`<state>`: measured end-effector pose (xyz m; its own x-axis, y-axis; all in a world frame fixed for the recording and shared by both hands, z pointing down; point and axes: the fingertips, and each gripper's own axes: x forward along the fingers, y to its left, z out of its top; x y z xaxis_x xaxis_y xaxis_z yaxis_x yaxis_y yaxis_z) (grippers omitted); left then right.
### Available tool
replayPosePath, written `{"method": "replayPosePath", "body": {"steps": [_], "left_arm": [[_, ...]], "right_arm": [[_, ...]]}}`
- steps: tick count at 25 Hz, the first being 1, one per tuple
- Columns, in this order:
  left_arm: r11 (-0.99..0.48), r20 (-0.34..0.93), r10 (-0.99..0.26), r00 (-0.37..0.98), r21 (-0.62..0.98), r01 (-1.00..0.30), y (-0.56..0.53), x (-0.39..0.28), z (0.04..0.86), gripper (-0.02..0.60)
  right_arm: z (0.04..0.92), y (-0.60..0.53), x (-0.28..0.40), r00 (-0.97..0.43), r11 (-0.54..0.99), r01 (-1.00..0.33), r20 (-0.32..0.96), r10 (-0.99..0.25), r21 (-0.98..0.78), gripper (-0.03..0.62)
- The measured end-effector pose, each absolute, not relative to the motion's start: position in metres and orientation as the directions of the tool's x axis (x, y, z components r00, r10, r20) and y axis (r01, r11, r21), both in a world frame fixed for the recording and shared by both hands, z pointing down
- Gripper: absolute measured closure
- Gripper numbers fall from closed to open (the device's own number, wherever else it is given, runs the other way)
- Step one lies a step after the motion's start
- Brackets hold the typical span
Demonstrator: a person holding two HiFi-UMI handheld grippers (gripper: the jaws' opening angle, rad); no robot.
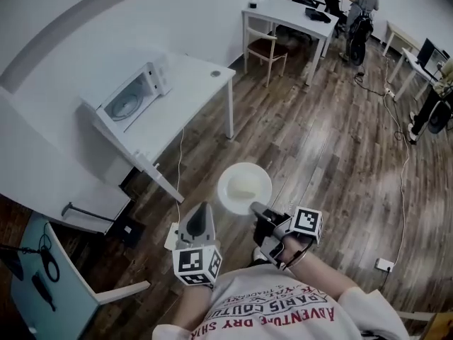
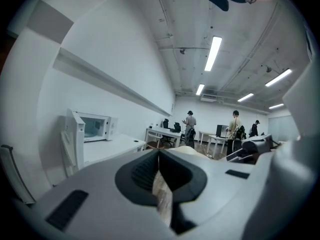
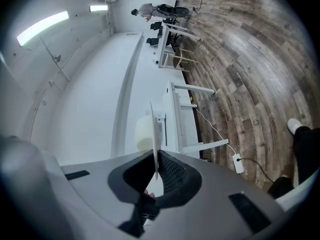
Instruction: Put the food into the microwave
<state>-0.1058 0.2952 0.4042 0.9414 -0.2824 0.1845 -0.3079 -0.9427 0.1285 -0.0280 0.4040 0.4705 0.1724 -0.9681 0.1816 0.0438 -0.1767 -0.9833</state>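
A white plate carries a pale lump of food. My right gripper is shut on the plate's near rim and holds it level above the wooden floor. In the right gripper view the plate shows edge-on between the jaws, with the food to its left. My left gripper hangs just left of the plate, its jaws shut with nothing in them. The white microwave stands on a white table ahead to the left; the left gripper view shows the microwave with its door swung open.
A wooden chair and a second white table stand farther back. People are by the desks at the far right. A low unit sits under the near table end, and a socket strip lies on the floor.
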Motion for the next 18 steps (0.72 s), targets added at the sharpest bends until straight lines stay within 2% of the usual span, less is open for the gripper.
{"method": "replayPosePath", "body": {"steps": [10, 18], "left_arm": [[-0.921, 0.212, -0.343, 0.915, 0.117, -0.373, 0.293, -0.026, 0.410, 0.575], [-0.905, 0.235, -0.357, 0.904, 0.152, -0.397, 0.221, 0.026, 0.424, 0.574]], "right_arm": [[0.469, 0.398, 0.064, 0.124, -0.159, 0.054, 0.165, -0.978, -0.986, 0.572], [0.485, 0.333, 0.110, 0.080, -0.221, 0.052, 0.224, -0.971, -0.974, 0.572]]}}
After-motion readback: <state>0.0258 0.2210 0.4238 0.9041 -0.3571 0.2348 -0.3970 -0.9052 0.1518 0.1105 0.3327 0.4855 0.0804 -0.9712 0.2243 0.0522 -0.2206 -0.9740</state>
